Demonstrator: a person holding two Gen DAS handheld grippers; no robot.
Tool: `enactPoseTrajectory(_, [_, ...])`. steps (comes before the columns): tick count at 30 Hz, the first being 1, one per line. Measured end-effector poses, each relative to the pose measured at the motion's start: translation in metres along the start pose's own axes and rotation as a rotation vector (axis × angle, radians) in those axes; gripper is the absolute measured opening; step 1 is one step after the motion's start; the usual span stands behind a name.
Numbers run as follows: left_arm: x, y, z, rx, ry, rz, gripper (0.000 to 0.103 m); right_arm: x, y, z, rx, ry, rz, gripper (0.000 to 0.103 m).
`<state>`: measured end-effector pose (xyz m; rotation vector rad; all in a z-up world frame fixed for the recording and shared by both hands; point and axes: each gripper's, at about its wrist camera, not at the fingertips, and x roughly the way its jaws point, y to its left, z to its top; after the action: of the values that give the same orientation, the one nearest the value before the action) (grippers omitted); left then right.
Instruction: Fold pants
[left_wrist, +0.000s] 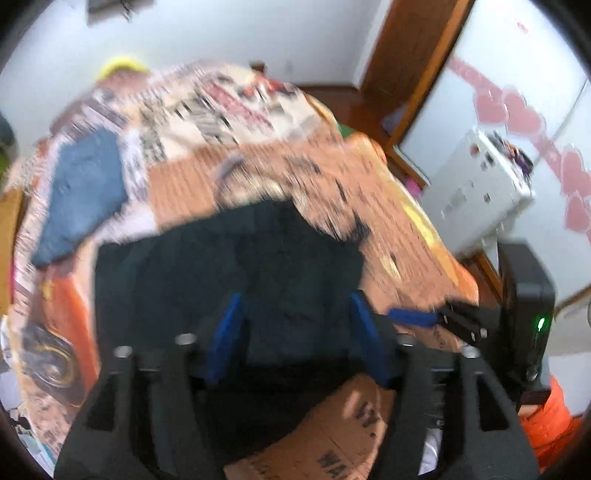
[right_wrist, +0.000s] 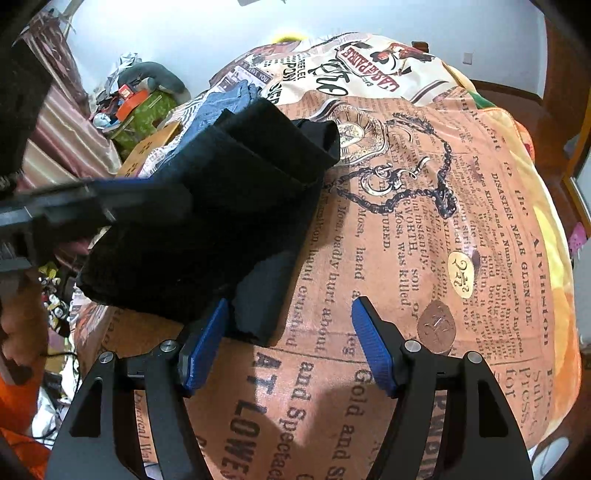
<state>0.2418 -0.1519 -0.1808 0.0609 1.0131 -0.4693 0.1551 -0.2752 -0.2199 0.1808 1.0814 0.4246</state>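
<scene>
The black pants lie folded in a thick bundle on the newspaper-print bedspread. In the left wrist view the pants fill the middle, blurred. My left gripper hangs over them with its blue pads wide apart and only the cloth lying below them. A blurred finger of it crosses the bundle's left side in the right wrist view. My right gripper stands open above the bedspread. Its left pad is beside the bundle's near corner, and nothing is pinched.
Folded blue jeans lie further back on the bed. A white cabinet and a wooden door frame stand to the right. Clutter is piled by the far left wall. An orange sleeve shows at the lower right.
</scene>
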Motion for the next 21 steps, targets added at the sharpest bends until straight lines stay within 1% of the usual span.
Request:
enactPoseTrajectory(1, [-0.008, 0.008, 0.006, -0.019, -0.043, 0.032, 0.077, -0.001, 0.000, 0.000, -0.001, -0.002, -0.001, 0.066])
enactPoseTrajectory(3, [-0.018, 0.024, 0.014, -0.054, -0.083, 0.061, 0.078, -0.002, 0.000, 0.000, -0.003, -0.004, -0.003, 0.066])
enactPoseTrajectory(5, [-0.023, 0.045, 0.025, -0.106, -0.105, 0.085, 0.078, -0.003, 0.002, -0.002, -0.003, -0.005, -0.003, 0.066])
enactPoseTrajectory(7, [-0.022, 0.066, 0.034, -0.140, -0.123, 0.129, 0.082, -0.002, 0.001, -0.002, 0.000, -0.002, 0.000, 0.066])
enactPoseTrajectory(9, [-0.012, 0.090, 0.043, -0.164, -0.117, 0.197, 0.084, -0.002, 0.002, -0.002, 0.001, 0.001, 0.000, 0.066])
enactPoseTrajectory(12, [0.016, 0.124, 0.052, -0.198, -0.050, 0.264, 0.085, -0.002, 0.003, -0.002, 0.001, 0.004, 0.003, 0.066])
enactPoseTrajectory(13, [0.032, 0.139, 0.055, -0.217, -0.007, 0.286, 0.085, -0.002, 0.004, -0.003, 0.002, 0.004, 0.005, 0.066])
enactPoseTrajectory(17, [0.080, 0.177, 0.058, -0.275, 0.118, 0.303, 0.085, -0.002, 0.006, -0.006, 0.007, 0.012, 0.014, 0.066])
enactPoseTrajectory(20, [0.112, 0.198, 0.057, -0.286, 0.204, 0.328, 0.085, 0.001, 0.005, -0.010, 0.020, 0.019, 0.023, 0.066])
enactPoseTrajectory(21, [0.121, 0.201, 0.054, -0.285, 0.228, 0.338, 0.085, 0.003, 0.006, -0.011, 0.019, 0.020, 0.022, 0.068])
